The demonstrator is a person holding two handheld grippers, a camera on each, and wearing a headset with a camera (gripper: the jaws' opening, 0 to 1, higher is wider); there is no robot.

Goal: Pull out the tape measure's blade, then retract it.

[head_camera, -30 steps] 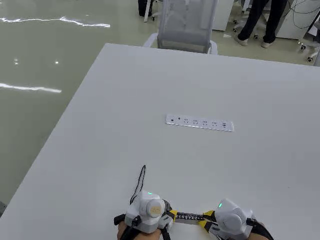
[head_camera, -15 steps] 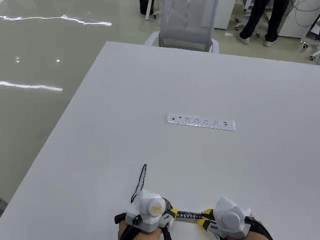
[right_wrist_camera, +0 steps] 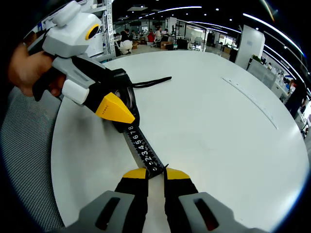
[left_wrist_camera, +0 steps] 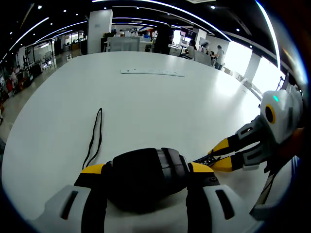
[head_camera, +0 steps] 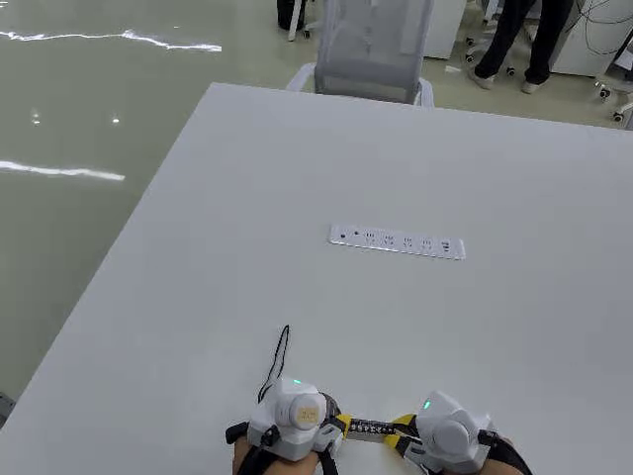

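The left gripper (left_wrist_camera: 146,170) is sitting low, its jaws spread wide and clamping the tape measure (left_wrist_camera: 146,189) body between the yellow tips. The left hand (right_wrist_camera: 23,68) is wrapping its handle from behind. The right gripper (right_wrist_camera: 156,174) is pointing toward the left one, jaws drawn almost together and pinching the blade (right_wrist_camera: 141,148) at its end. In the head view both are facing tip to tip, near but apart, hands coming in from the bottom edge.

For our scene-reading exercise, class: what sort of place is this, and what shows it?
Probably an open-plan office or lab: a large white worktable, a long white power strip on it, and a grey mesh office chair at its far edge.
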